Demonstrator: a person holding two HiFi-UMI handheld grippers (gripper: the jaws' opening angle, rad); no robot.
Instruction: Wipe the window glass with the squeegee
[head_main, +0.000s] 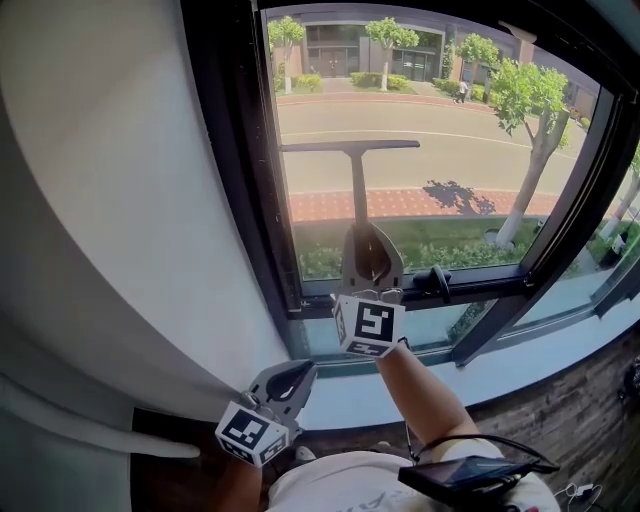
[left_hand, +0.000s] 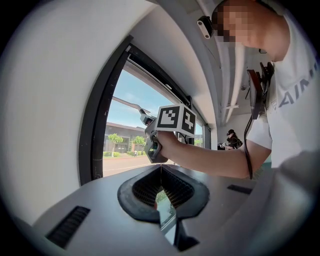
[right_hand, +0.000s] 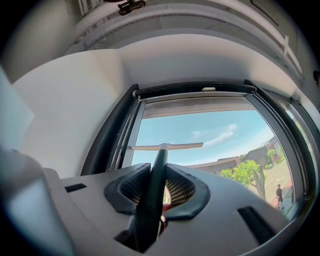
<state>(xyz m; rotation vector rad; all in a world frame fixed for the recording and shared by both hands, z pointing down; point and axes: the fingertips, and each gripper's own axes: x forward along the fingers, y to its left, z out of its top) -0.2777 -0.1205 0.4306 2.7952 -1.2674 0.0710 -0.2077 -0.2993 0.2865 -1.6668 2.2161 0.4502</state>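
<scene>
Now I'm clamping grey T-shaped squeegee (head_main: 357, 170) in right claw (right_hand: 159, 176), handle pointing straight up clear window glass (head_main: 470, 150); left claw (left_hand: 161, 172) closed, empty.

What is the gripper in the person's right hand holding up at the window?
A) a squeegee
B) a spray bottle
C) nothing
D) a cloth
A: the right gripper is shut on the handle of the squeegee, whose T-shaped blade is up by the glass.
</scene>
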